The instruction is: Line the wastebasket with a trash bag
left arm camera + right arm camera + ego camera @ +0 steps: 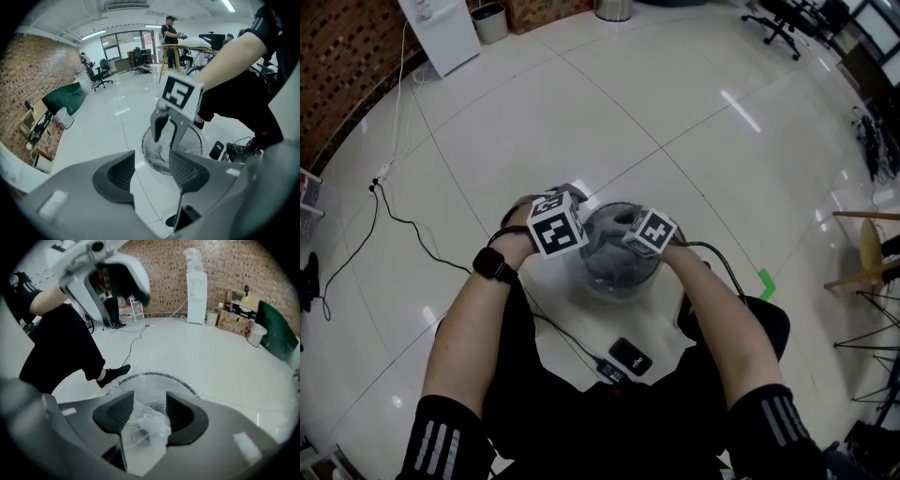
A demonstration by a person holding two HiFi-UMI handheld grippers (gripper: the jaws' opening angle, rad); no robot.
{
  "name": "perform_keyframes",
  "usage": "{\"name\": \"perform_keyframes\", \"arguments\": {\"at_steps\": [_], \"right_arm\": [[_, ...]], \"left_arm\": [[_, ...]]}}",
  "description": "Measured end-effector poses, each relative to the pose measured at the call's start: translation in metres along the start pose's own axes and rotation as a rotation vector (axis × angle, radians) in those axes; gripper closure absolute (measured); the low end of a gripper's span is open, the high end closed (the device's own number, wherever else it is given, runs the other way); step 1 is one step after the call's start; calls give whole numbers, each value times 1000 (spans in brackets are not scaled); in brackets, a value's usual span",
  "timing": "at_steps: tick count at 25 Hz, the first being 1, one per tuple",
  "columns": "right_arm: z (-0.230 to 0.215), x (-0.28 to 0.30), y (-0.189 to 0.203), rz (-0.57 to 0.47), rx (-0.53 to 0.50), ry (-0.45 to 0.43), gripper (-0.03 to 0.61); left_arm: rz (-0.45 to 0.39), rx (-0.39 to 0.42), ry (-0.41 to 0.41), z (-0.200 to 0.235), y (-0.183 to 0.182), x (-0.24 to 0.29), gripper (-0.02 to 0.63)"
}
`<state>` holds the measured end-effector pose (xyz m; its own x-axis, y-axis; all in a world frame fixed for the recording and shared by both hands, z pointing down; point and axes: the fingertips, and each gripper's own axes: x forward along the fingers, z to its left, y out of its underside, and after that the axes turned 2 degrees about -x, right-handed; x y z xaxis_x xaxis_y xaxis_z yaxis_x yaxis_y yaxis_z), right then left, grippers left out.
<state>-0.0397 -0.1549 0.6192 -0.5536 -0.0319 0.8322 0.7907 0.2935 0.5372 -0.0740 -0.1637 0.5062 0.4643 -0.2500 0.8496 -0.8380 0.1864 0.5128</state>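
**Colour and Pattern Reference**

- Left gripper (151, 169) and right gripper (149, 414): grey bodies; dark grey pads with a fine ribbed texture.
- Marker cubes (555, 223): white faces with black square patterns.
- Trash bag (143, 432): clear, with whitish creases.
- Wastebasket (159, 376): dark grey rim.
- Floor (628, 122): glossy white tiles with thin grey joints; a green tape mark (766, 281) at the right.
- Brick wall (234, 263), far: red-brown.
- Sleeves (441, 441): black with white stripes.
- Watch (492, 265): black.

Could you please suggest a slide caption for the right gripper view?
Right gripper grips a crumpled clear plastic trash bag above the round grey wastebasket.
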Motion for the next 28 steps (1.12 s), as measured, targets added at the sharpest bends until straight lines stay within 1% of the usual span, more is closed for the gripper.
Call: {"name": "perform_keyframes", "arguments": {"at_steps": [1, 3, 5, 7, 8, 10, 13, 15, 17, 19, 21, 23, 25, 26, 28], "right_arm": [[1, -16, -3, -21, -12, 9, 353], [4, -46, -1, -30, -47, 25, 353], [4, -71, 13, -11, -88, 48, 353], [0, -89, 36, 29, -107, 74, 352], [-2, -95, 48, 48, -96, 83, 351], [-5, -101, 75, 68, -27, 87, 347], [-3, -96, 119, 101, 91, 59, 344], [2, -85, 148, 146, 143, 35, 343], [8, -72, 171, 185, 167, 9, 342], [13, -59, 184, 200, 176, -15, 339], [16, -50, 184, 171, 195, -31, 336], [18, -43, 175, 120, 226, -47, 334], [18, -34, 172, 105, 231, -54, 333], [17, -29, 172, 111, 225, -52, 333], [12, -21, 178, 129, 223, -26, 333]], "left_arm": [[9, 1, 8, -3, 4, 3, 391], [33, 3, 36, -11, 12, 10, 390], [65, 4, 74, -22, 24, 19, 382], [106, 8, 107, -32, 40, 28, 373], [131, 4, 119, -37, 50, 33, 370], [191, -19, 140, -45, 76, 44, 359], [274, -66, 172, -59, 112, 64, 353], [308, -94, 199, -70, 128, 77, 351], [319, -114, 217, -81, 137, 90, 345], [318, -136, 216, -89, 140, 103, 344], [298, -173, 200, -93, 138, 116, 331], [271, -229, 172, -95, 136, 126, 325], [256, -265, 149, -97, 138, 137, 321], [257, -266, 140, -98, 141, 142, 319], [263, -243, 110, -94, 143, 148, 318]]}}
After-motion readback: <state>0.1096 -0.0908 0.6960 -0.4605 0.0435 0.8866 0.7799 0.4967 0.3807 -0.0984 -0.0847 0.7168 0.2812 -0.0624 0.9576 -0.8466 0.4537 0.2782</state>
